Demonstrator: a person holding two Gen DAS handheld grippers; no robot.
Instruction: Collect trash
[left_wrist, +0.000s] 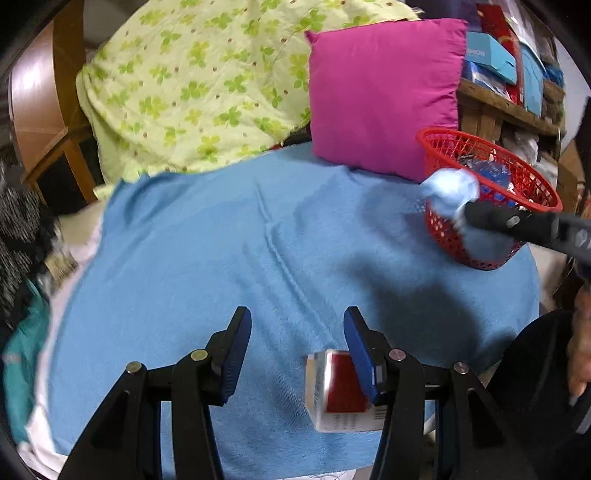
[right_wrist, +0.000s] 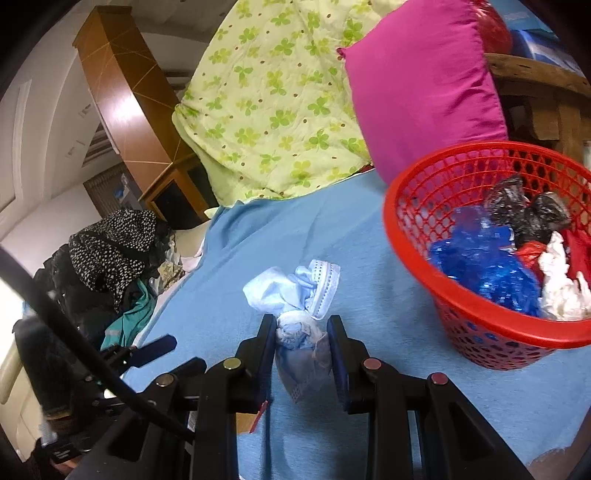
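Note:
My right gripper (right_wrist: 301, 321) is shut on a crumpled light-blue face mask (right_wrist: 295, 291) and holds it over the blue blanket (right_wrist: 258, 240), just left of the red mesh basket (right_wrist: 410, 236). The left wrist view shows the same wad (left_wrist: 450, 192) at the basket's (left_wrist: 476, 254) near rim. Blue, black, red and white trash lies in the basket. My left gripper (left_wrist: 297, 325) is open above the blanket (left_wrist: 221, 240). A small red and white box (left_wrist: 340, 391) lies by its right finger (left_wrist: 360, 347), and the left finger stands clear of it.
A magenta pillow (left_wrist: 384, 96) leans behind the basket, next to a green clover-print quilt (left_wrist: 192, 85). Dark clothes (right_wrist: 110, 243) are piled off the blanket's left edge. A cluttered wooden shelf (left_wrist: 509, 107) stands at the right.

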